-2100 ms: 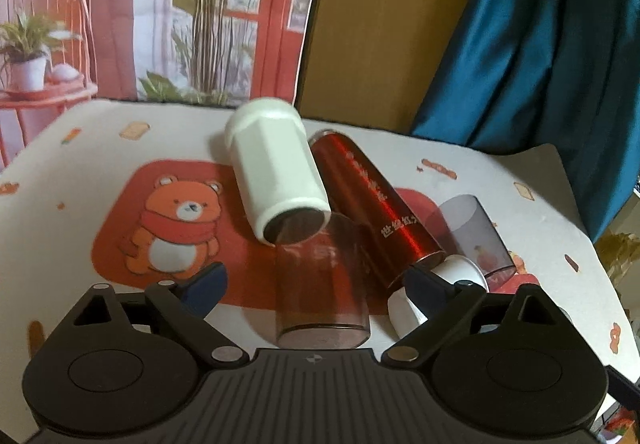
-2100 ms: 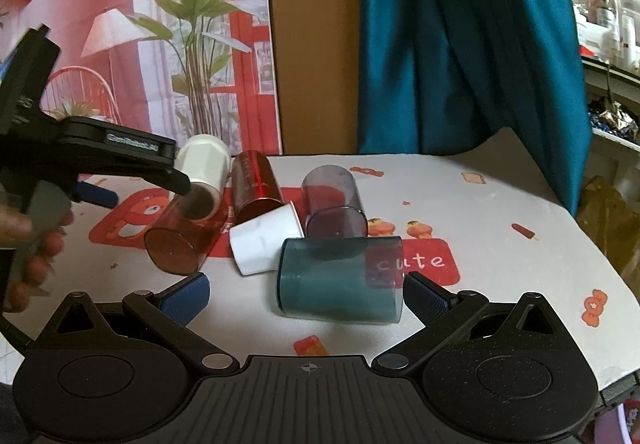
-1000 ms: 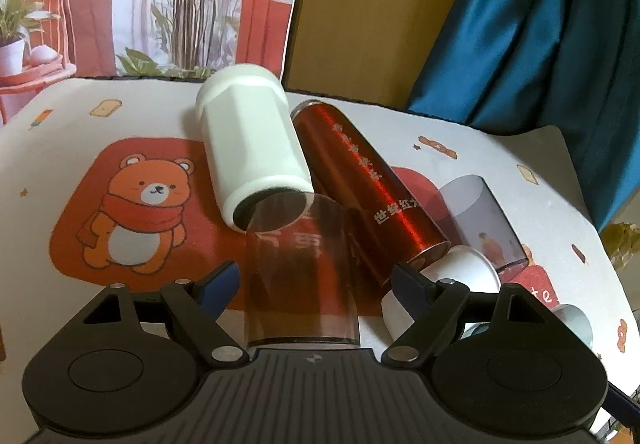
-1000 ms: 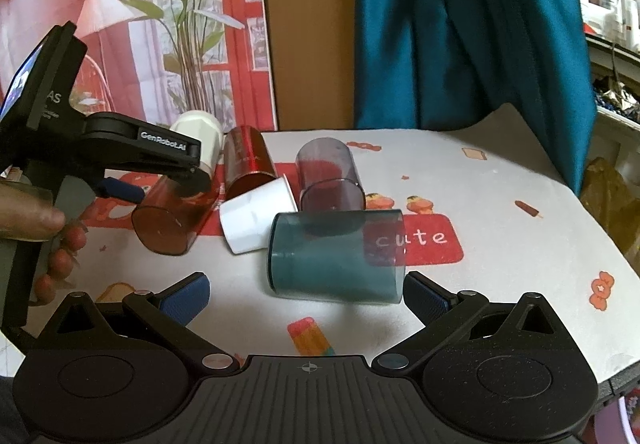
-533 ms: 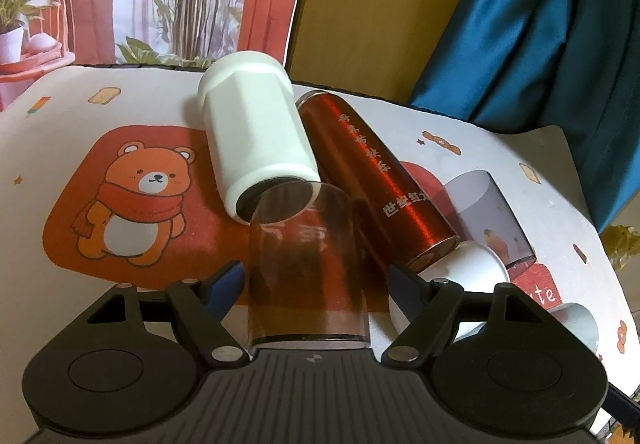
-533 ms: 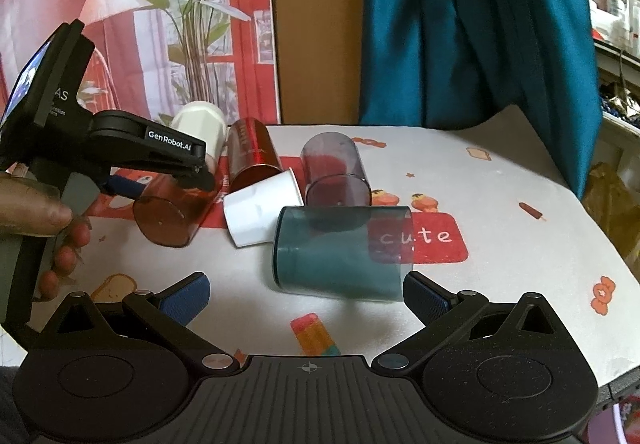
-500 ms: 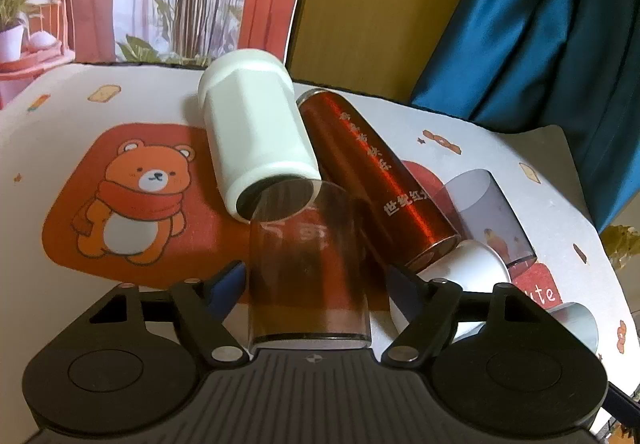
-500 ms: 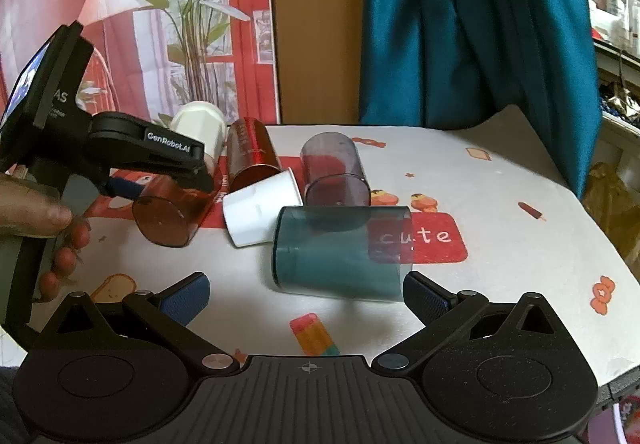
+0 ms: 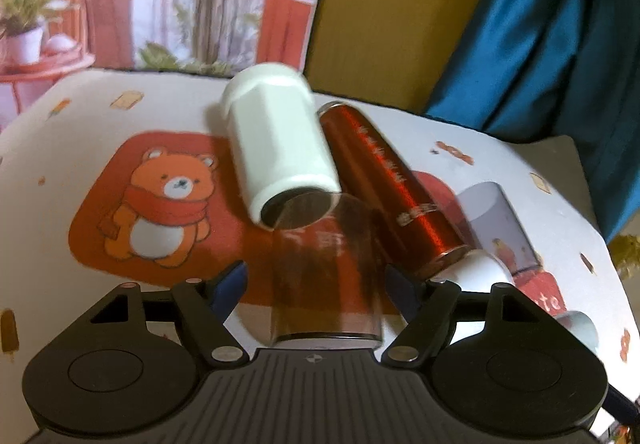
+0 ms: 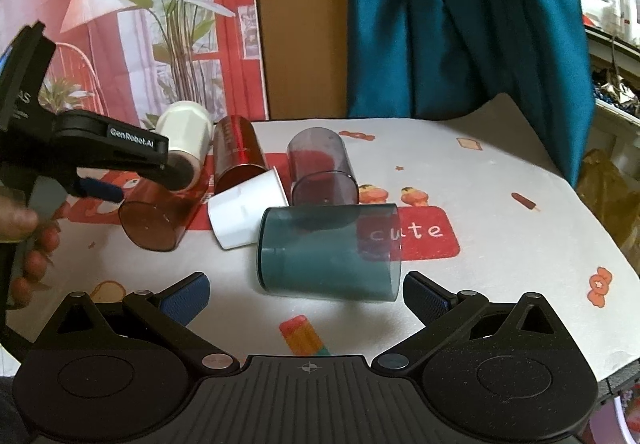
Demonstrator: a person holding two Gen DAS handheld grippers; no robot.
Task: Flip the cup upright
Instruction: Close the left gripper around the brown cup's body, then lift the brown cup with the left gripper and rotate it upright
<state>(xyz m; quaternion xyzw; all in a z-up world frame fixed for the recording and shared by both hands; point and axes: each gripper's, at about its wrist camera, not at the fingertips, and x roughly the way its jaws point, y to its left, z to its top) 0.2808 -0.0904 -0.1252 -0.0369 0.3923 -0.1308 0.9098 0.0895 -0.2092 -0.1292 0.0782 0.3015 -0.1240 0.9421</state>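
Observation:
A clear red-brown cup (image 9: 326, 276) lies on its side between the fingers of my left gripper (image 9: 316, 280), base toward the camera; the blue pads sit close to its sides but contact is unclear. It also shows in the right wrist view (image 10: 154, 217), with the left gripper (image 10: 100, 179) above it. My right gripper (image 10: 306, 294) is open, just in front of a teal cup (image 10: 328, 250) lying on its side, not touching it.
Lying on the table mat (image 10: 480, 203): a white cup (image 9: 280, 151), a red metallic cup (image 9: 384, 183), a small white cup (image 10: 248, 209), and a smoky clear cup (image 10: 322, 171). A teal curtain (image 10: 460, 23) hangs behind; the table edge is at right.
My left gripper has closed in around the red-brown cup, pads now near its sides, and it is moving, blurring the view. My right gripper has barely moved.

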